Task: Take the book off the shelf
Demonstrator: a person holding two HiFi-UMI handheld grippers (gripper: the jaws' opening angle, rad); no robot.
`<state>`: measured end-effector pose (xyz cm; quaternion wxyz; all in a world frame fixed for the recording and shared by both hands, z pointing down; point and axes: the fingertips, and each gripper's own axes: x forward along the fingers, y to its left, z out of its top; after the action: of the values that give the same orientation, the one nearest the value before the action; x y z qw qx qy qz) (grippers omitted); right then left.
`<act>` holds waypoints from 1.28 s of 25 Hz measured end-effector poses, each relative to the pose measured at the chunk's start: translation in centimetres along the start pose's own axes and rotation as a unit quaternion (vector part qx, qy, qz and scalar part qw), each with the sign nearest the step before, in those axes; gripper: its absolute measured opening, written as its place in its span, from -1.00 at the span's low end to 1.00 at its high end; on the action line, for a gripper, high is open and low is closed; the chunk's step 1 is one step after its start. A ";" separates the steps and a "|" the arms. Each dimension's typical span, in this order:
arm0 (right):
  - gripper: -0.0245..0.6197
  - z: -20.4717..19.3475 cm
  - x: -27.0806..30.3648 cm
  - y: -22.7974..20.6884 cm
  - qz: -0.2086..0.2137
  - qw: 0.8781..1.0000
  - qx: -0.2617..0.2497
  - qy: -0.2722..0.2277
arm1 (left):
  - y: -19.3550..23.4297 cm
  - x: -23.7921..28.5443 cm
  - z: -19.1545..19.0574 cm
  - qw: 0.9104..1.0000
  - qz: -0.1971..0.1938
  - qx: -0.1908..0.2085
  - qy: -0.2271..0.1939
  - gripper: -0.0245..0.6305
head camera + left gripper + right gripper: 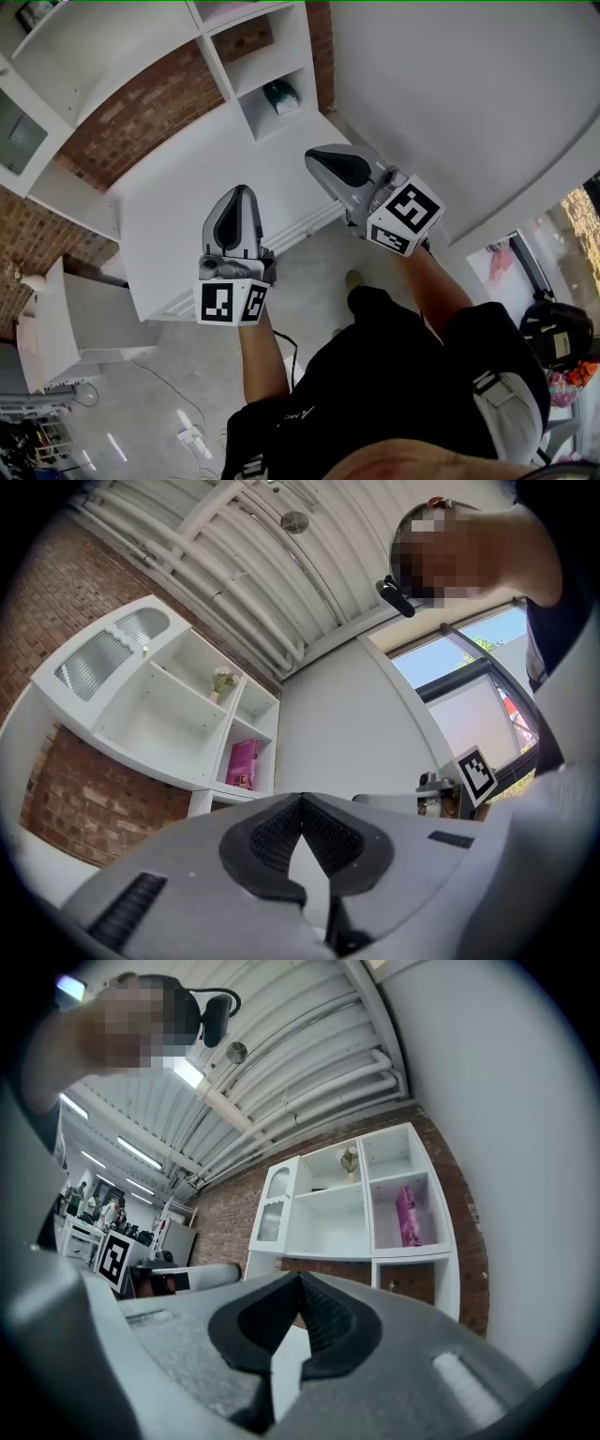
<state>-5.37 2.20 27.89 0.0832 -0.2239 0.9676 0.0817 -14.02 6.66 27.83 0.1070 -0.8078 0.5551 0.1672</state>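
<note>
A pink book [244, 764] stands upright in the right-hand column of a white shelf unit [178, 733] on a brick wall. The right gripper view shows the same book [407, 1216] in its cubby, far off. My left gripper [242, 190] is held over the white counter, its jaws together with nothing between them [300, 797]. My right gripper [314, 155] is beside it, nearer the shelf's lower cubbies, also shut and empty [300, 1274]. Both are well short of the book.
A teal object [281, 96] lies in a low cubby. A small vase of flowers [350, 1160] stands on the top shelf. A white counter [178, 202] runs under the shelf, and a white wall [450, 103] is on the right. A cable [187, 436] lies on the floor.
</note>
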 end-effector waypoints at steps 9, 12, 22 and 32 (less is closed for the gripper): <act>-0.92 -0.2 6.2 -8.1 0.000 1.000 -0.016 -0.016 | 5.4 7.3 -1.9 1.000 0.009 0.026 0.005 -0.93; -0.92 -0.2 8.7 -12.2 -0.008 1.000 -0.018 -0.015 | 7.3 10.9 -2.6 1.000 0.013 0.028 0.003 -0.93; -0.92 0.0 18.4 -26.5 -0.008 1.000 -0.009 -0.017 | 14.1 23.5 -5.8 0.998 0.043 0.034 -0.007 -0.93; -0.88 2.7 25.3 -35.1 -0.036 0.999 -0.021 -0.022 | 18.8 29.7 -6.8 0.998 0.049 0.037 -0.008 -0.93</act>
<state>-11.74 -38.98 16.07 0.1025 -0.2590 0.9548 0.1040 -20.74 -28.14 22.81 0.1329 -0.7737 0.5989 0.1586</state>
